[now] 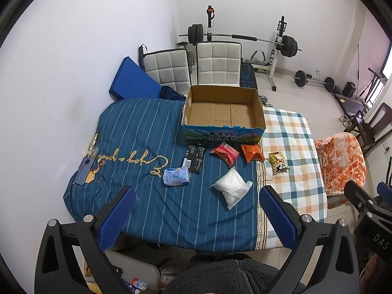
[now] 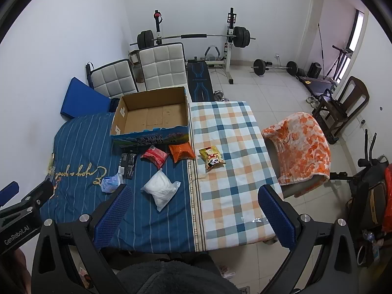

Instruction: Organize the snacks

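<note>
An open cardboard box [image 1: 223, 122] [image 2: 152, 122] stands empty at the far side of the cloth-covered table. In front of it lie several snack packs: a black pack [image 1: 194, 158] [image 2: 128, 164], a red pack [image 1: 225, 153] [image 2: 154, 156], an orange pack [image 1: 252, 152] [image 2: 182, 152], a yellow panda pack [image 1: 278, 163] [image 2: 212, 158], a pale blue pack [image 1: 176, 177] [image 2: 111, 182] and a white bag [image 1: 232, 187] [image 2: 161, 188]. My left gripper [image 1: 196, 201] hovers open above the near table edge, nothing between its fingers. My right gripper [image 2: 193, 198] is also open and empty, held to the right of the left one.
Blue striped cloth [image 1: 137, 132] and checked cloth [image 2: 227, 147] cover the table. A phone [image 1: 84, 170] lies at the left edge. Two white chairs [image 1: 218, 63] stand behind the box, an orange-draped chair [image 2: 301, 147] at the right. Weights [image 2: 193, 36] fill the back.
</note>
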`<state>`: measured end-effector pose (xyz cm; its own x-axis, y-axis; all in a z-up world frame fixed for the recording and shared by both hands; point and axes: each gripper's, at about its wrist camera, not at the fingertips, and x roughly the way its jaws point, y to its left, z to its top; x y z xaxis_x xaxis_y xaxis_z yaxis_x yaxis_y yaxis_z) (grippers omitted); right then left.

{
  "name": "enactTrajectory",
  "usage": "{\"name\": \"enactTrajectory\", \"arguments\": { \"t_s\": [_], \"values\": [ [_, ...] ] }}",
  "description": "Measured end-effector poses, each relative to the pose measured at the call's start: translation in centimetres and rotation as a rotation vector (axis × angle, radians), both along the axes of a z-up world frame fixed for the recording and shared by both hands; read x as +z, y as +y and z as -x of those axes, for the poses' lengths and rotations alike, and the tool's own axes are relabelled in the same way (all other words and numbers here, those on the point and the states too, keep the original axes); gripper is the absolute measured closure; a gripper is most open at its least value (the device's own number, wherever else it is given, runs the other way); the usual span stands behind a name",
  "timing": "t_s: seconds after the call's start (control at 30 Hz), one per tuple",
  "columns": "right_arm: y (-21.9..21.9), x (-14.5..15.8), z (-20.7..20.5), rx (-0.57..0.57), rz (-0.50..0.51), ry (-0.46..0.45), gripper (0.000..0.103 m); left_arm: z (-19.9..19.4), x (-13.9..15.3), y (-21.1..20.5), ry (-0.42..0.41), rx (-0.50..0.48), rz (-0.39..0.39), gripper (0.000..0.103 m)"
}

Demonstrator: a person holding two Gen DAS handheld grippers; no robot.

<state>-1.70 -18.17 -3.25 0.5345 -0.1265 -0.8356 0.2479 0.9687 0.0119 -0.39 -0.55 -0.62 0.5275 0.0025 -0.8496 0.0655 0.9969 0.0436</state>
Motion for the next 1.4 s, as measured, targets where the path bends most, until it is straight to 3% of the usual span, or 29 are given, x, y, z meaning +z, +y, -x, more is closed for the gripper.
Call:
{"name": "enactTrajectory", "arguments": {
  "t_s": [1.4],
  "values": [
    [0.1, 0.6, -1.4, -0.017, -0.019, -0.017, 0.0, -0.5, 0.6, 0.0, -0.004, 0.012, -0.001, 0.0]
  ]
}}
